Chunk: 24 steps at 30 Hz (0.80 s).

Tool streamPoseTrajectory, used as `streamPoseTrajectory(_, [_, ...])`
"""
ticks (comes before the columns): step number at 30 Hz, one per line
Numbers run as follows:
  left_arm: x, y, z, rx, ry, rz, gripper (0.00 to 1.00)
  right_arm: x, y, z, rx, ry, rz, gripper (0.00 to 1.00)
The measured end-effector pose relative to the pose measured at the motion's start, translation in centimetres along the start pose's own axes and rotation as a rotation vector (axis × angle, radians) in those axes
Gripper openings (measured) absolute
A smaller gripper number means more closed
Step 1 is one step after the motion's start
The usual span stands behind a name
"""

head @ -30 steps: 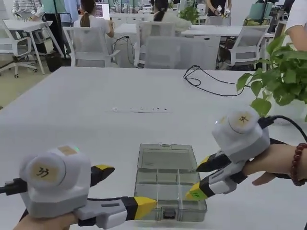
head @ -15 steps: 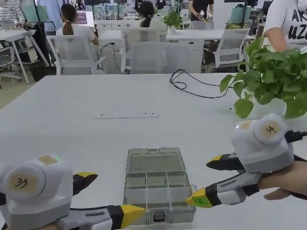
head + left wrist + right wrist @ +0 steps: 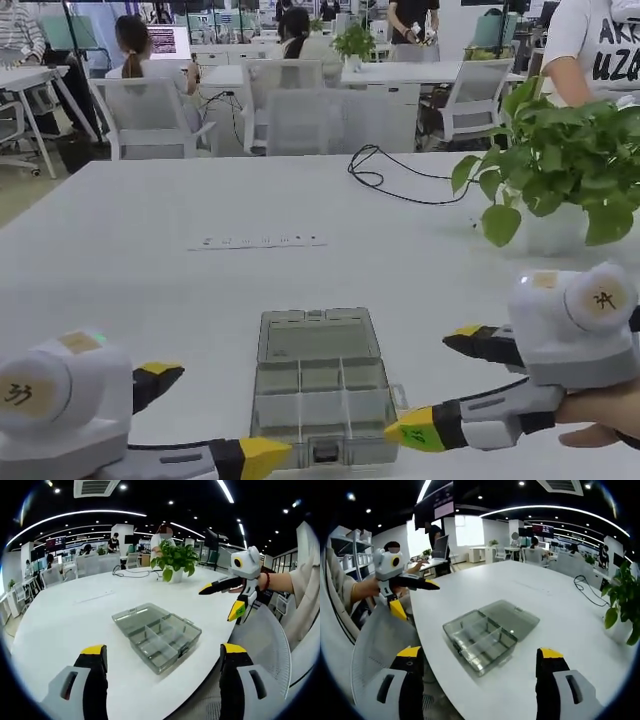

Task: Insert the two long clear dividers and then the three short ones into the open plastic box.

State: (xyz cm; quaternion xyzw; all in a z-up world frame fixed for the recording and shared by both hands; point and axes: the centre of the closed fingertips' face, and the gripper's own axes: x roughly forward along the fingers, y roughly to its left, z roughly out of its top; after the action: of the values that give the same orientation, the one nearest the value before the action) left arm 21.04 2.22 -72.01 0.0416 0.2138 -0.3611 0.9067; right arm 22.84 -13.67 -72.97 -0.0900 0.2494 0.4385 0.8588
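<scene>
Head view: plastic box (image 3: 315, 338) lies open on white table (image 3: 150, 270), with clear dividers (image 3: 322, 391) gridding its base. Insertion is judged essentially complete.

Left gripper (image 3: 232, 412) and right gripper (image 3: 420, 386) are held spread wide and empty, flanking the box.

Left gripper view: the grid is confirmed.

Right gripper view: likewise.

Potted plant (image 3: 560, 160) and cable (image 3: 400, 178) are noted beyond the box, with office desks behind.

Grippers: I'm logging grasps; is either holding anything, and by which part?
Nothing is held. The left gripper and the right gripper both stand open and empty, either side of the plastic box.
</scene>
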Motion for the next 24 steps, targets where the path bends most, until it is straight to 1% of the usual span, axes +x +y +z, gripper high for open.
streamPoseTrajectory(3, [-0.1, 0.0, 0.1, 0.001, -0.001, 0.0, 0.97, 0.0, 0.3, -0.1, -0.004, -0.009, -0.001, 0.97])
streamPoseTrajectory(4, [-0.1, 0.0, 0.1, 0.004, 0.0, 0.002, 0.99, 0.1, 0.3, -0.2, -0.009, -0.007, -0.006, 1.0])
streamPoseTrajectory(5, [-0.1, 0.0, 0.1, 0.007, 0.002, 0.004, 0.99, 0.1, 0.3, -0.2, -0.012, -0.008, -0.011, 1.0])
streamPoseTrajectory(6, [-0.1, 0.0, 0.0, 0.007, 0.004, 0.005, 0.99, 0.3, -0.1, -0.4, -0.027, -0.009, -0.033, 1.0])
streamPoseTrajectory(8, [-0.1, 0.0, -0.1, -0.001, 0.006, 0.007, 1.0, 0.4, -0.1, -0.5, -0.023, -0.005, -0.03, 1.0])
streamPoseTrajectory(9, [-0.1, 0.0, -0.1, -0.004, 0.005, 0.007, 1.0, 0.4, 0.0, -0.7, -0.005, -0.008, -0.026, 1.0])
streamPoseTrajectory(13, [-0.1, -0.1, -0.3, -0.001, 0.009, 0.007, 1.0, 0.2, 0.0, -0.8, -0.003, -0.01, -0.034, 1.0])
streamPoseTrajectory(16, [0.0, -0.1, -0.3, 0.002, 0.012, 0.006, 1.0, 0.1, 0.0, -1.0, 0.004, -0.008, -0.031, 1.0])
streamPoseTrajectory(19, [0.2, -0.2, -0.6, 0.015, 0.04, -0.001, 1.0, 0.1, 0.1, -1.2, -0.003, -0.002, -0.029, 1.0])
streamPoseTrajectory(24, [0.4, 0.0, -0.7, 0.032, 0.062, 0.001, 1.0, 0.3, 0.3, -1.6, -0.016, 0.01, -0.03, 1.0])
